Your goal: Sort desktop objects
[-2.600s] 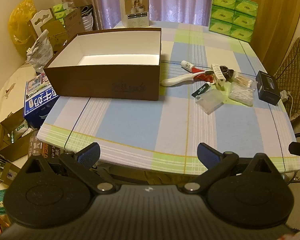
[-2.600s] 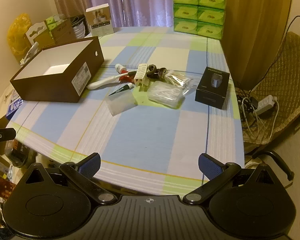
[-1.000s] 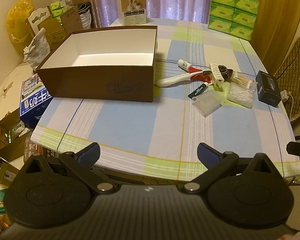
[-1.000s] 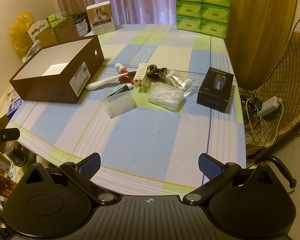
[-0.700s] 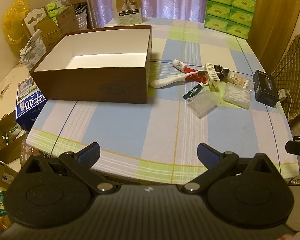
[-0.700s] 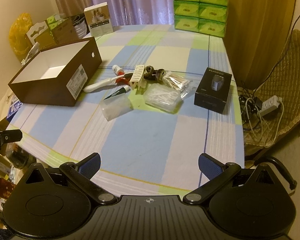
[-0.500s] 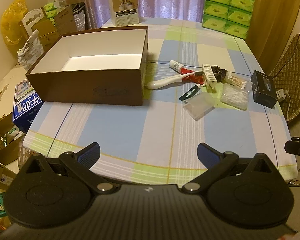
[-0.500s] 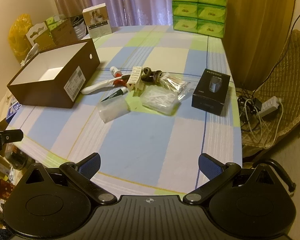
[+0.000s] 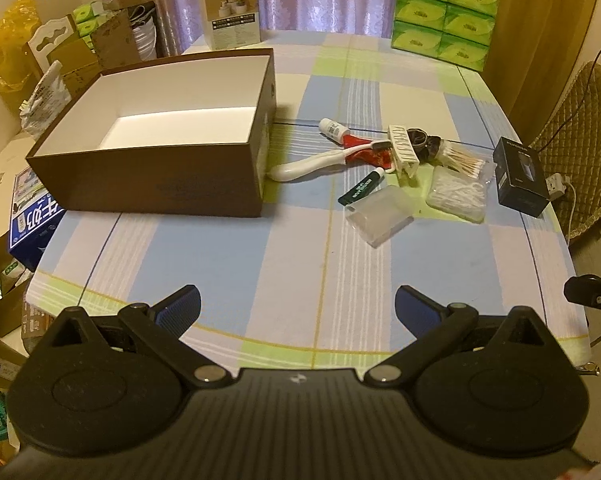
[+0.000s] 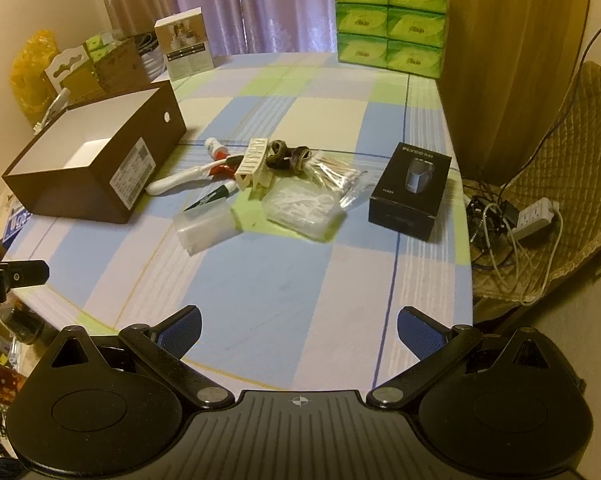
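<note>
Grippers: your left gripper [image 9: 298, 304] and right gripper [image 10: 298, 326] hang spread wide and empty over the table's [image 9: 236, 264] near edge. Small clutter [image 10: 268, 184] lies mid-table, just right of the open brown box [image 9: 160, 152].

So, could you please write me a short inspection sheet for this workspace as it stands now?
Surface: table under a checked cloth, near half bare.
Job's things: open brown box, inside looks empty; white brush, hair clip, cotton swabs, clear case and black box lie loose to its right.
Clutter: green tissue packs stacked at the far edge.
Grippers: left gripper and right gripper, jaws open, empty.
Cables: power strip with tangled leads off the table.
Surroundings: curtains, cartons on the floor.
</note>
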Demonstrator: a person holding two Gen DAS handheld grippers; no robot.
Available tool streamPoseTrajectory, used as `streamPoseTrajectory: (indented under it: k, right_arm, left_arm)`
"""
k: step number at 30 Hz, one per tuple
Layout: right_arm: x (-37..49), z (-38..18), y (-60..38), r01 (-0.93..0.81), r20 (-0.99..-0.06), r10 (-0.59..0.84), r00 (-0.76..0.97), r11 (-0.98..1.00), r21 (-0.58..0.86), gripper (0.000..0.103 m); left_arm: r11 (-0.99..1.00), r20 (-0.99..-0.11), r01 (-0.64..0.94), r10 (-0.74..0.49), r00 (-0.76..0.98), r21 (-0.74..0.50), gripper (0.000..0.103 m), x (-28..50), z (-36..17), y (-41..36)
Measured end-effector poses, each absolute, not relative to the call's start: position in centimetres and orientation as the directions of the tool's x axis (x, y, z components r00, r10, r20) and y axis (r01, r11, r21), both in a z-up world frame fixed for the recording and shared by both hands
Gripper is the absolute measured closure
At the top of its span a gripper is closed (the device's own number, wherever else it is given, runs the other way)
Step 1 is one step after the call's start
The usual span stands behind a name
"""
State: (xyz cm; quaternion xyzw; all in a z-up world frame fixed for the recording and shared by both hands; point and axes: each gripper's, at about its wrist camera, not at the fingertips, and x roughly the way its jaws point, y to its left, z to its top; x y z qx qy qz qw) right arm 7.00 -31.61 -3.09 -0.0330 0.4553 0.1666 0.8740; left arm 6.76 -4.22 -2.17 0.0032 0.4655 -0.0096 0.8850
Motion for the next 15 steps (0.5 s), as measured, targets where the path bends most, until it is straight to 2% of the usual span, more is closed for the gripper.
streamPoseTrajectory:
  k: [15]
  right_arm:
    - [10.6,-5.0,-32.2,-0.375,-0.79,0.334,0.514,0.916,0.143,0.002]
  left_arm:
    - [0.996,-0.832,0.084,-0.064,0.552,-0.02,0.001,10.5,-3.9,-7.4]
